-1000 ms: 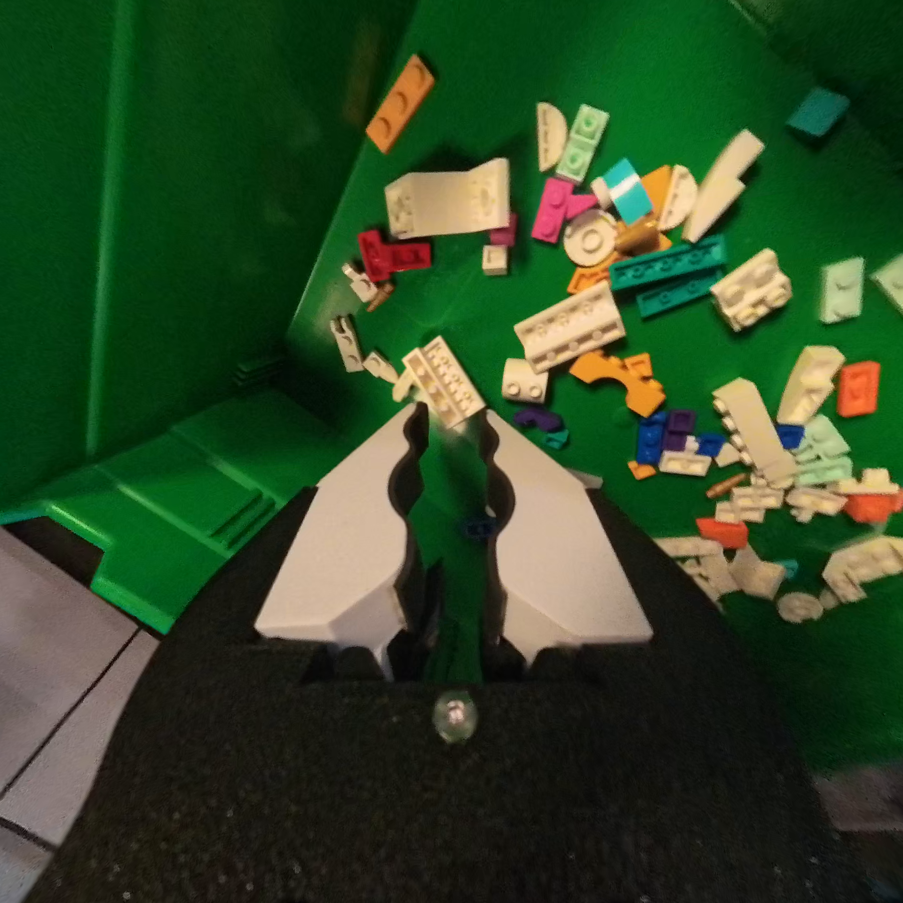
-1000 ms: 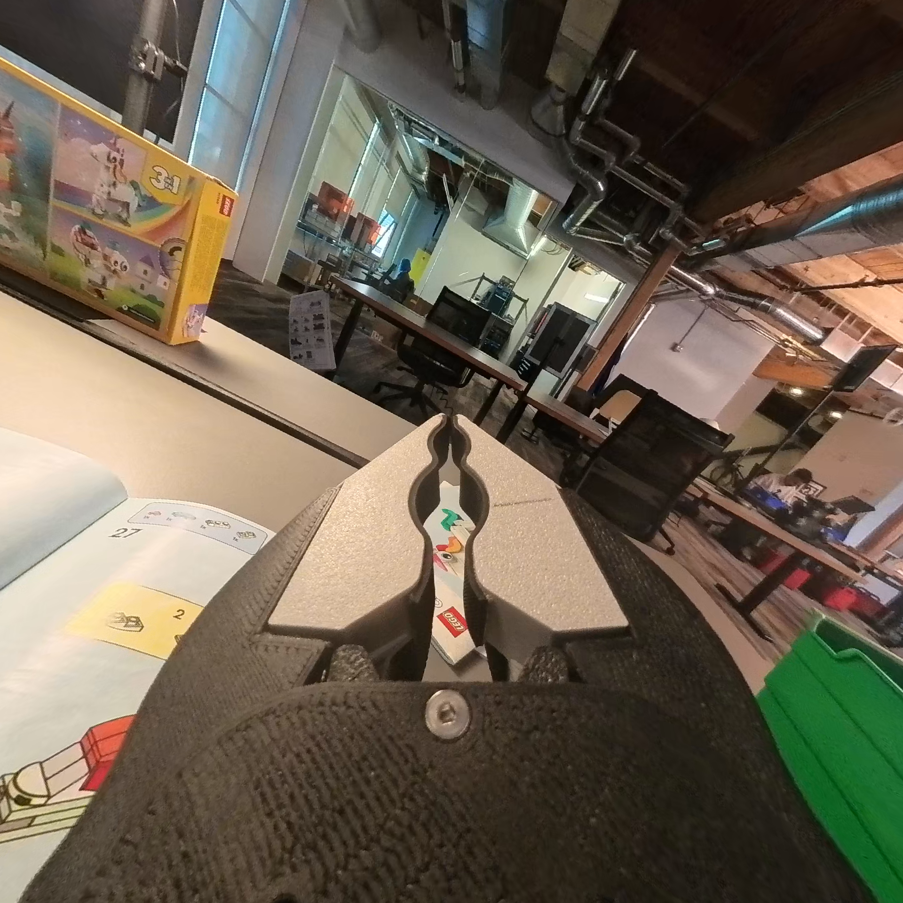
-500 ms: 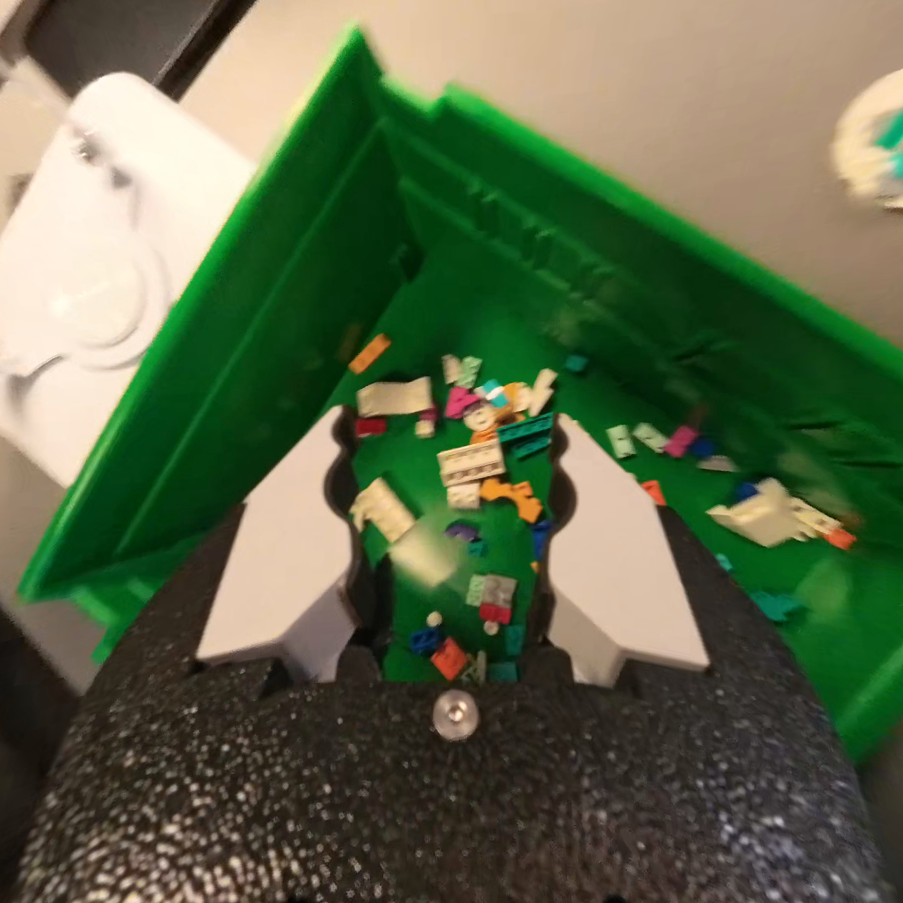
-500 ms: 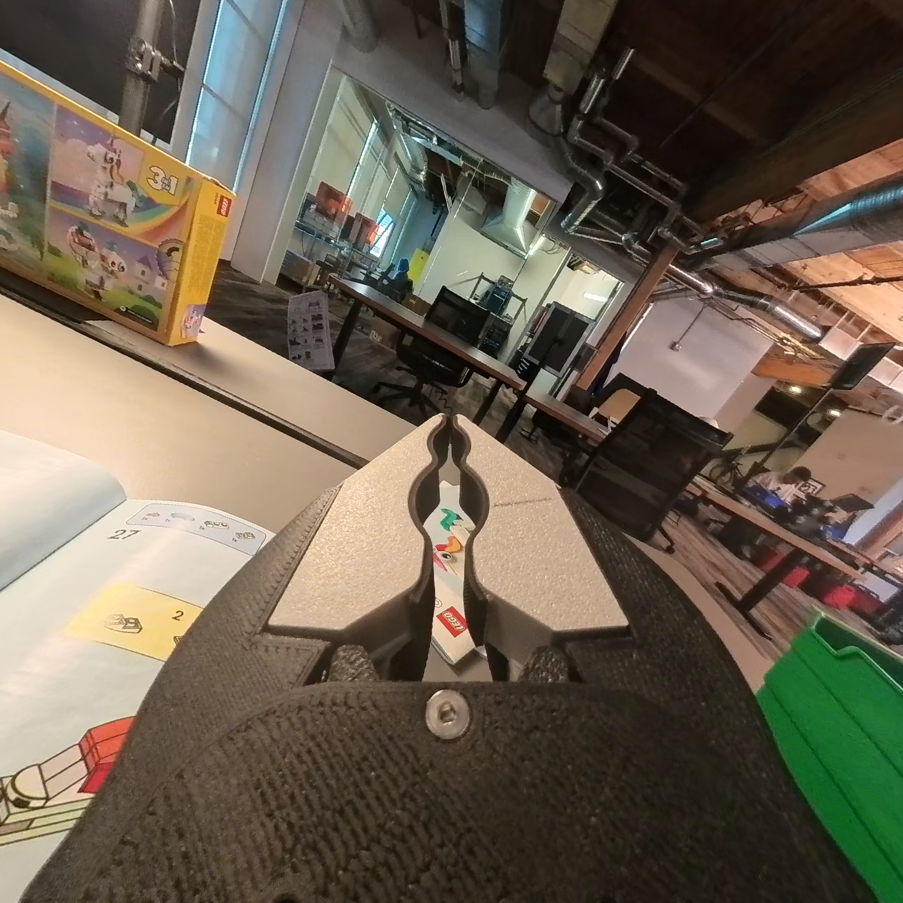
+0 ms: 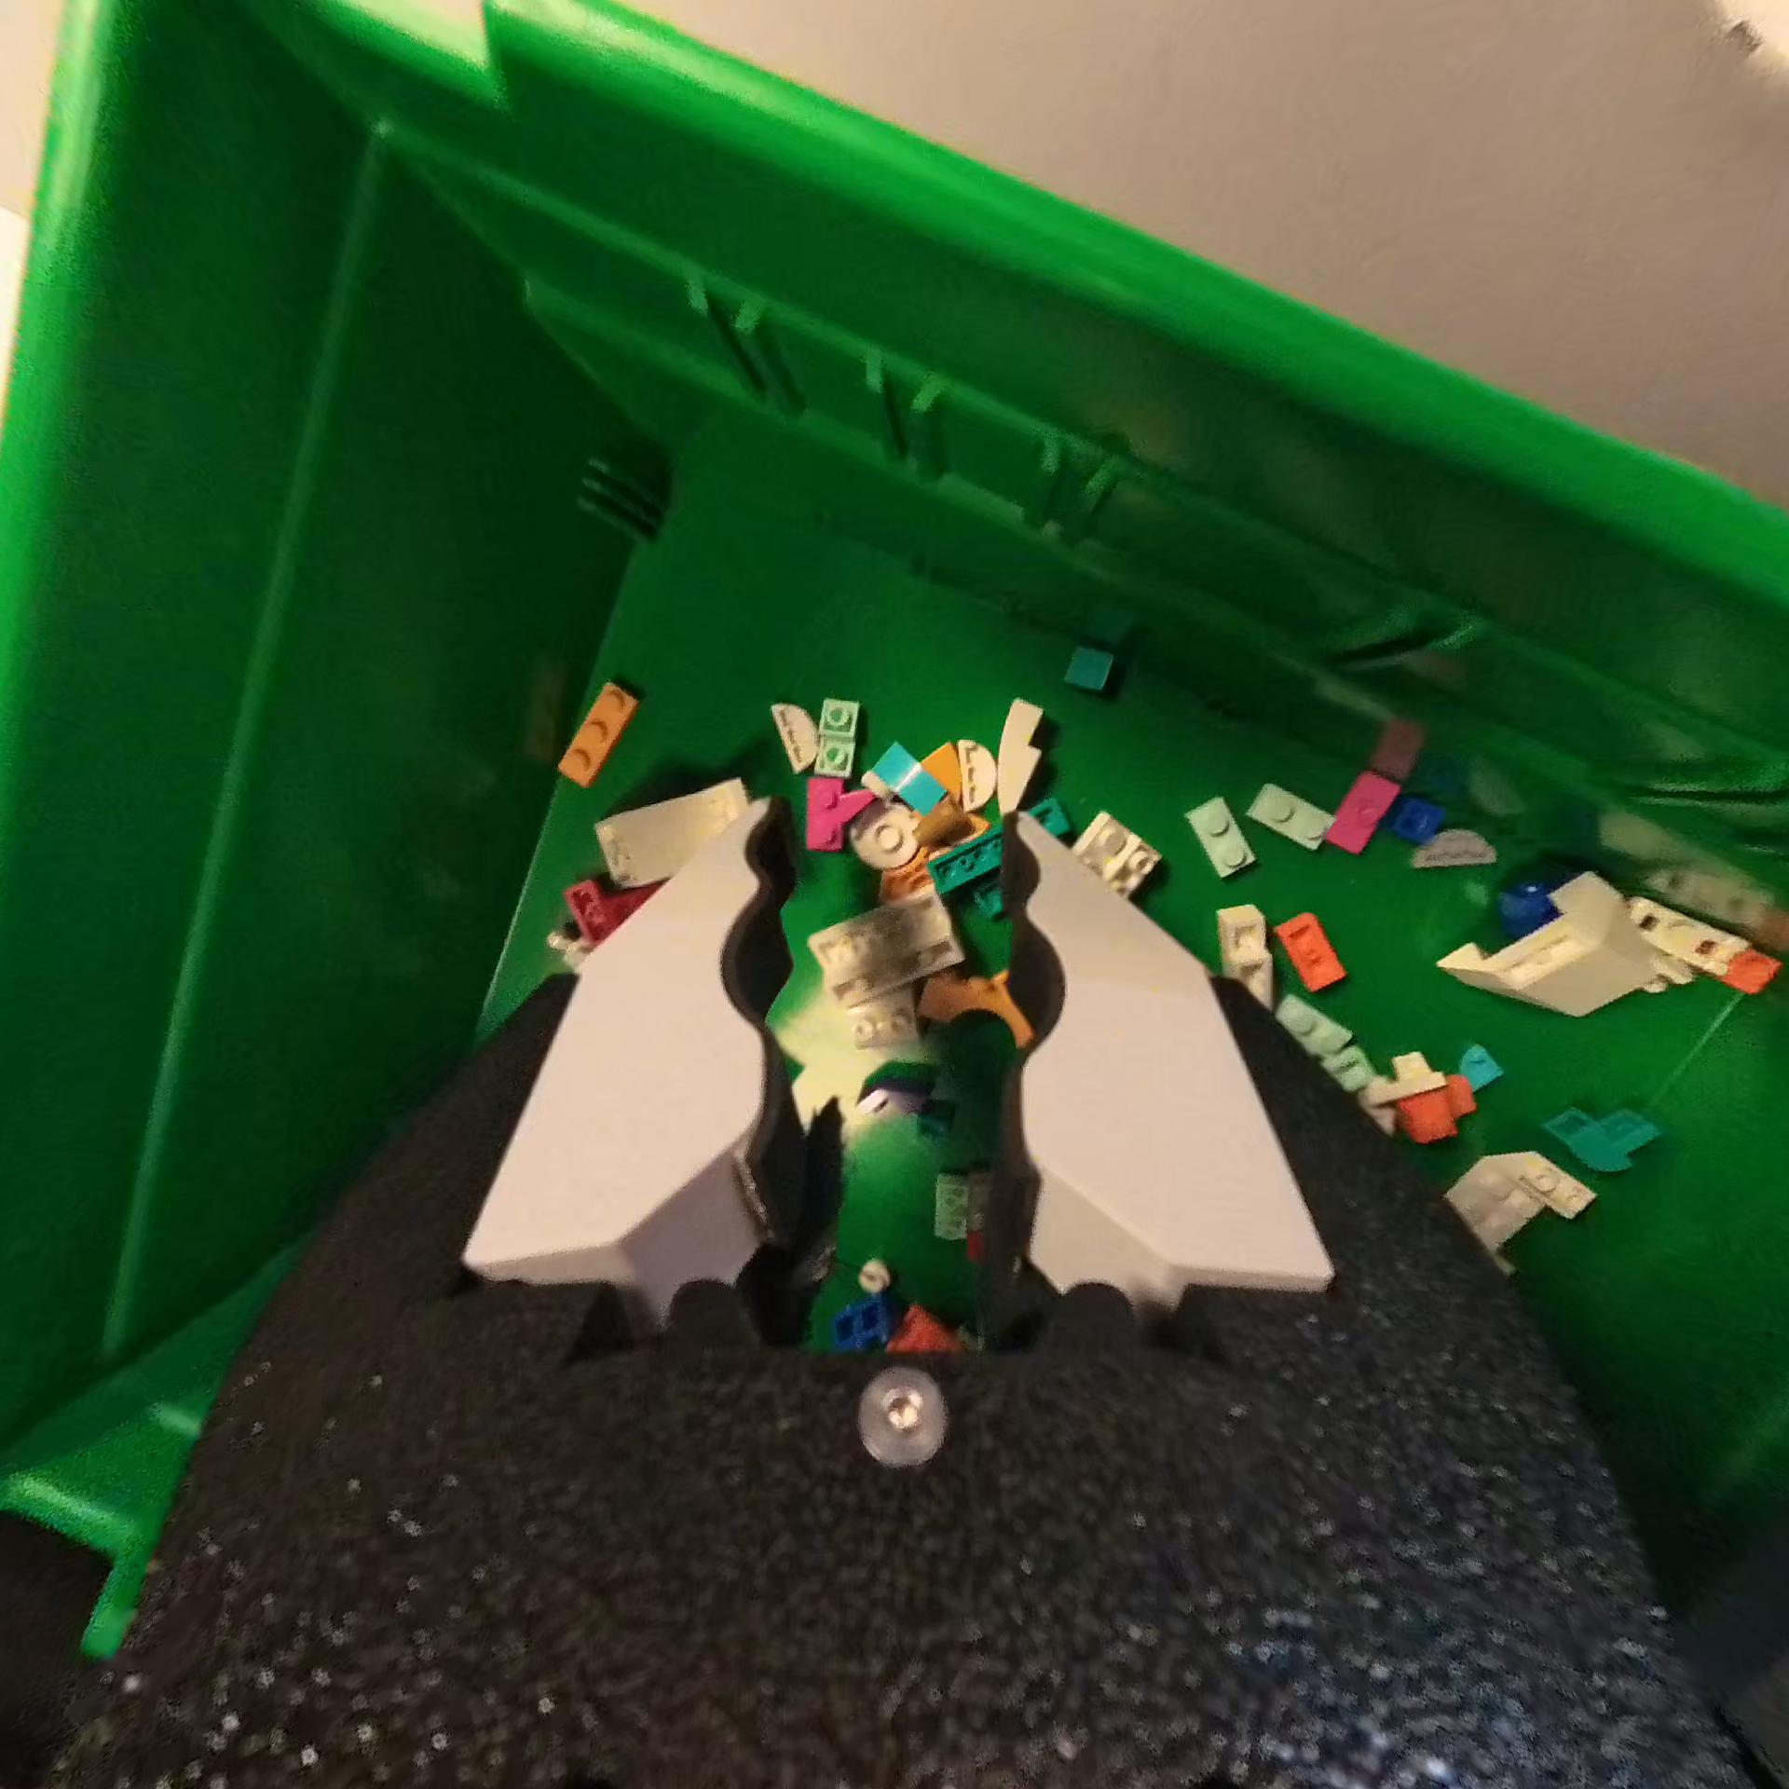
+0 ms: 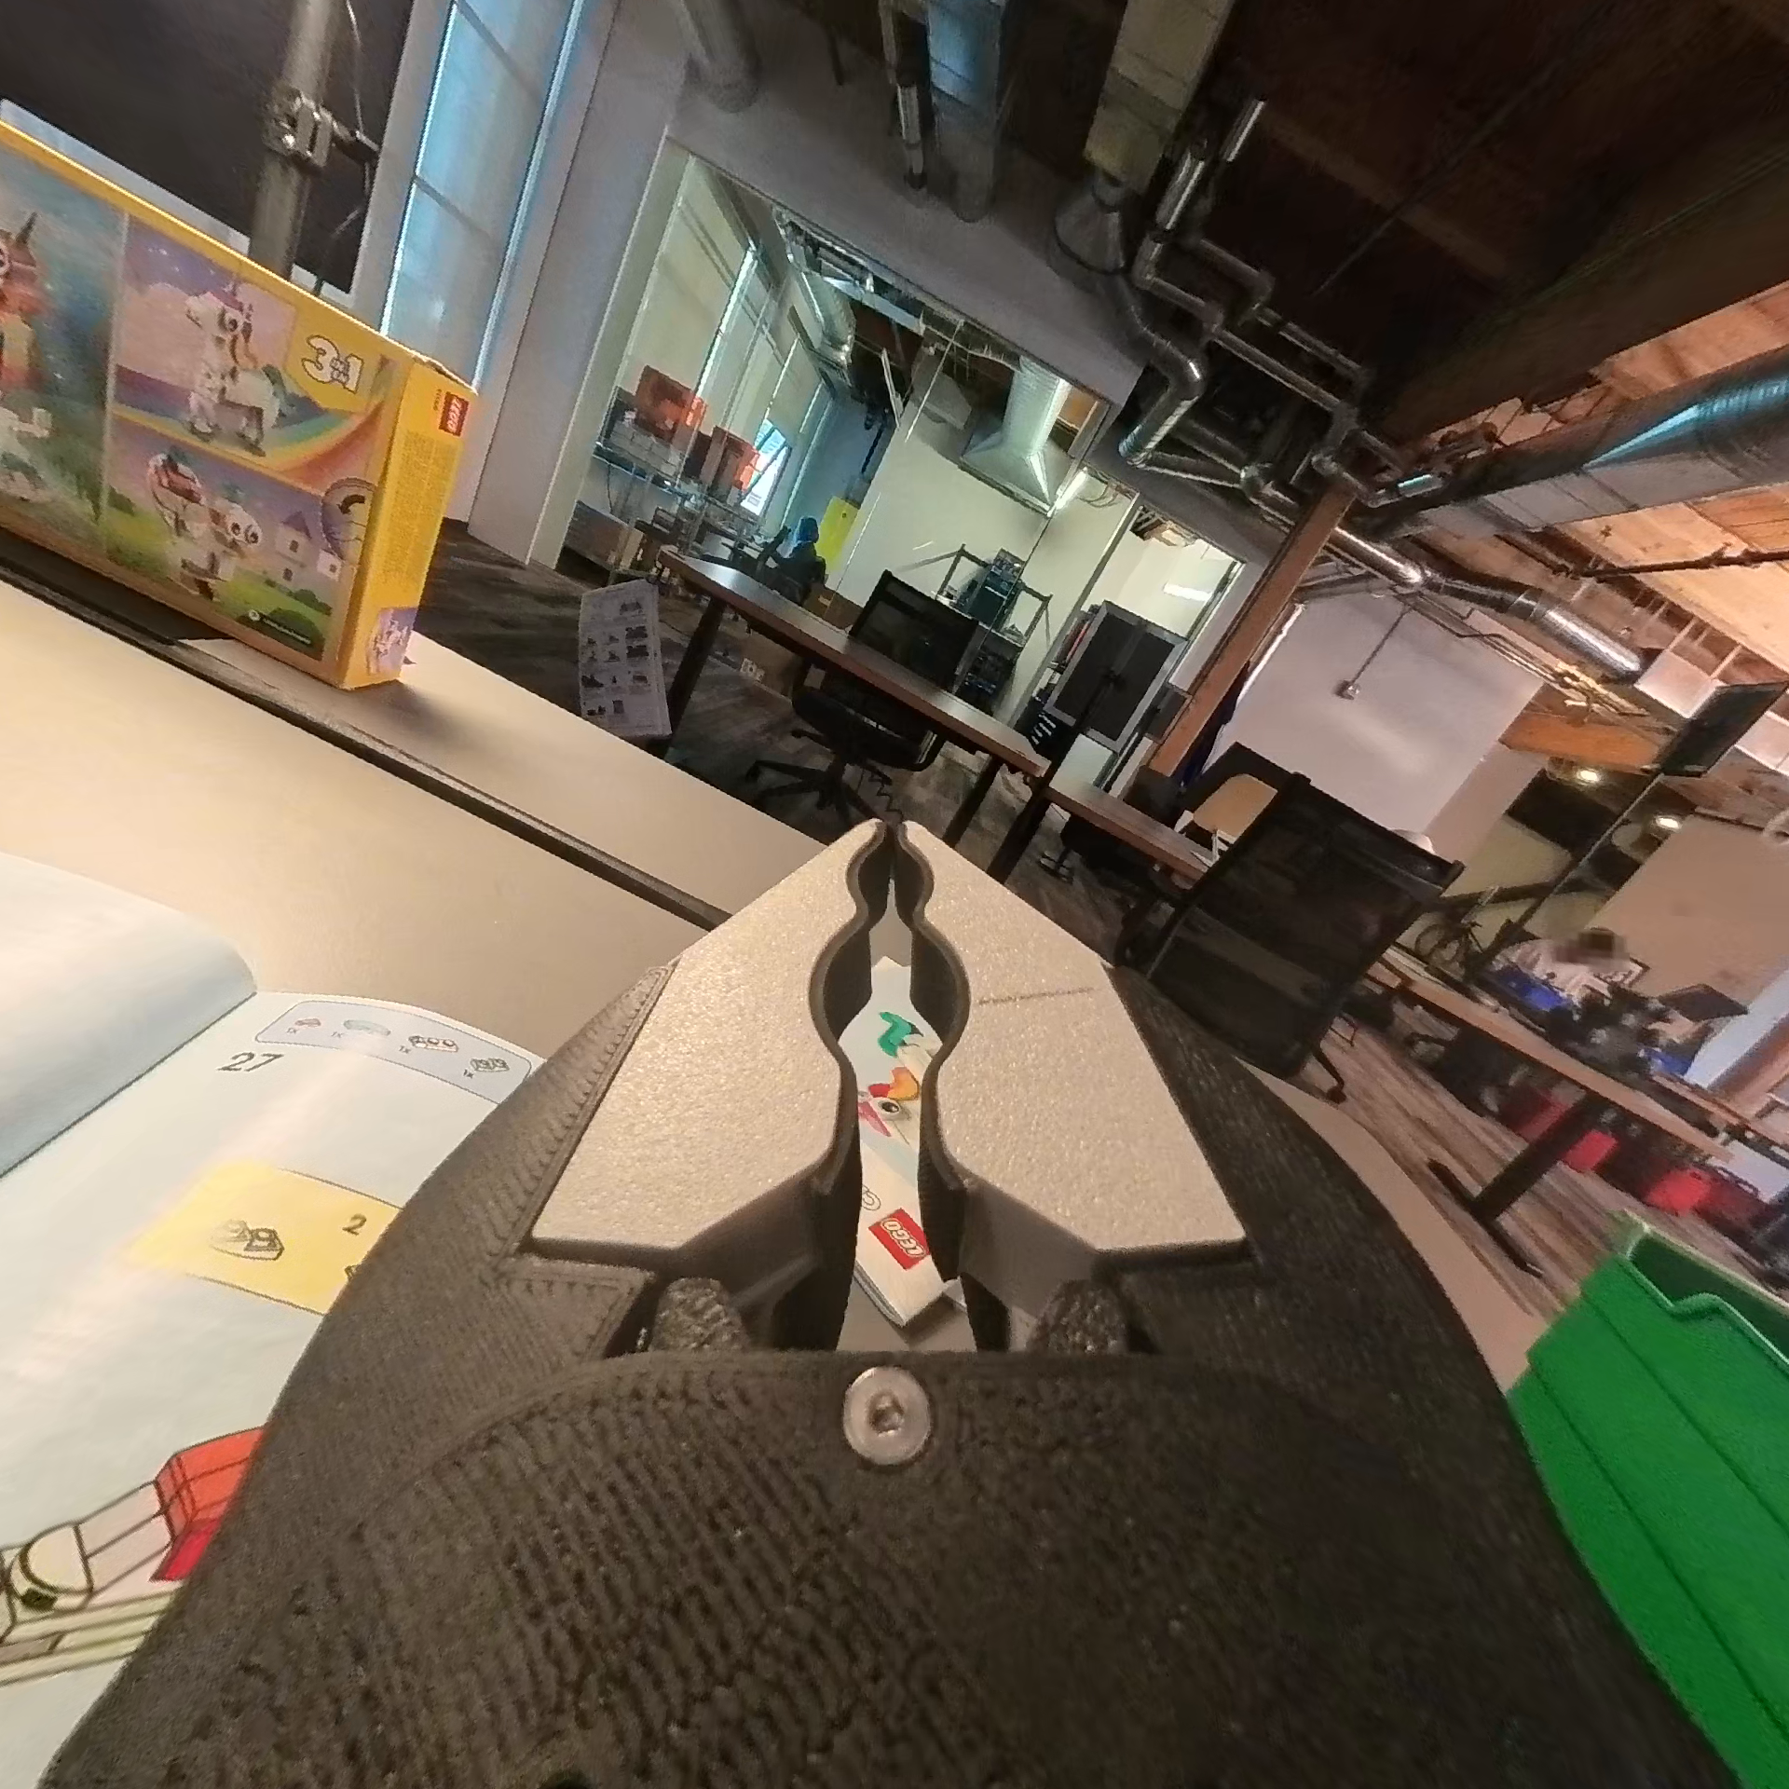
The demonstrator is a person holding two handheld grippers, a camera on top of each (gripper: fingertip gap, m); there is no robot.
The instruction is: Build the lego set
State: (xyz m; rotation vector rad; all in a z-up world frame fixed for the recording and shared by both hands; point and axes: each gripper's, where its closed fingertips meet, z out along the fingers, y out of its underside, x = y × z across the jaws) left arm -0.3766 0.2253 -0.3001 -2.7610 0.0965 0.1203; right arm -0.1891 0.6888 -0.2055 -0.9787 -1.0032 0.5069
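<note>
While the bench (image 6: 290, 833) carries the open instruction booklet (image 6: 194, 1258) and the yellow set box (image 6: 242, 436) at its far side, the work of this moment sits in the green bin (image 5: 290, 678), where the loose bricks (image 5: 968, 871) of the set lie scattered over the floor, thickest toward the far left corner. The left gripper (image 5: 895, 823) hangs above that pile with its jaws spread and nothing between them, so the step in hand looks like choosing and picking one piece. To do it well, the gripper should come down straight over a single brick that lies apart from its neighbours; the white plate (image 5: 886, 944) framed between the jaws touches an orange arch piece (image 5: 978, 997) and a smaller white brick, so a close there may drag those along. A flat plate gives little height to pinch, so the jaws should meet its long edges squarely. The view is blurred, so small shapes are uncertain. The right gripper (image 6: 893, 837) rests low over the bench with its jaws pressed together at the tips, holding nothing, a thin leaflet (image 6: 895, 1162) lying beneath them.
</note>
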